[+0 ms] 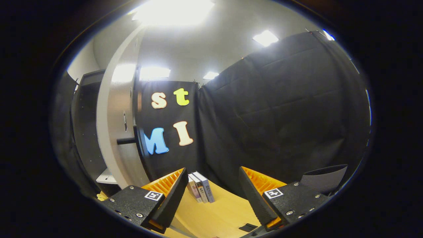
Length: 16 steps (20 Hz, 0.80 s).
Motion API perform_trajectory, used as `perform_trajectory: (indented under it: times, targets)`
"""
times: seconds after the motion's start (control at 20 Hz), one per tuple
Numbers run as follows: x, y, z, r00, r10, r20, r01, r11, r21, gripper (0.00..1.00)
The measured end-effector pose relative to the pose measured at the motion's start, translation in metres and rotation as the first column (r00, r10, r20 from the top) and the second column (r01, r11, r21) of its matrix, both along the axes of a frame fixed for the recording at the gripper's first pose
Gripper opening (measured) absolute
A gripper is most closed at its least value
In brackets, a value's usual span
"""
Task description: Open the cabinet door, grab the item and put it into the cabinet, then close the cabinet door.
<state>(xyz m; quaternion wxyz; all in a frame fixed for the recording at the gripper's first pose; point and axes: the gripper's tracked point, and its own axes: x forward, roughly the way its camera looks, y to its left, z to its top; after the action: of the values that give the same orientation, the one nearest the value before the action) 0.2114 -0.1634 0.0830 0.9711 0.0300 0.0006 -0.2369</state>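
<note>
Gripper view, from where I stand beside the booth: the gripper [211, 195] hangs above a pale wooden tabletop [218, 215], its two fingers spread wide with nothing between them.

- Tall cabinet door, pale grey with a glossy face [114, 132], stands swung out to the left of the fingers, edge-on to the camera. A short dark bar handle [127, 141] sticks out from it.
- Behind the door, the dark cabinet interior [87, 132] is exposed; a light-coloured shelf [106, 178] shows low inside. Whether anything sits on it I cannot tell.
- Three upright thin books with pale spines [201, 191] stand on the tabletop just beyond the left finger, leaning slightly. These look like the item to stow, though that is my reading.
- A small flat black object [248, 227] lies on the tabletop near the right finger; too small to identify.
- A dark ribbed chair back [325, 178] sits off beyond the right finger.

Progress, as judged: door-opening appears done. Books untouched, still on the table. Remaining: grasp them, carry into the cabinet, release, shut the door.
</note>
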Motion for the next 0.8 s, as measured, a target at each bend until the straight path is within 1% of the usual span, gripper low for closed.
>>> perform_trajectory:
  times: [0.1,0.2,0.25,0.3,0.35,0.4,0.55,0.7,0.8]
  targets:
    - [0.008,-0.003,-0.006,0.999,-0.014,-0.033,0.014,1.000,-0.001,0.95]
    - [0.015,0.011,-0.017,0.997,0.009,-0.071,-0.009,1.000,0.002,0.95]
    - [0.014,0.010,-0.016,0.997,-0.004,-0.072,0.002,1.000,-0.029,0.94]
    - [0.016,0.011,-0.014,0.997,-0.010,-0.077,0.005,0.997,-0.073,0.91]
    - [0.010,0.013,-0.014,0.996,-0.018,-0.088,0.009,0.994,-0.105,0.91]
    - [0.007,0.018,-0.012,0.996,-0.020,-0.090,0.010,0.994,-0.112,0.91]
    - [0.003,0.032,-0.014,0.996,-0.007,-0.094,0.001,0.998,-0.068,0.91]
    - [-0.002,0.044,-0.014,0.996,-0.010,-0.086,0.003,0.997,-0.083,0.91]
    - [-0.004,0.061,-0.014,0.996,0.016,-0.086,-0.023,0.997,-0.075,0.91]
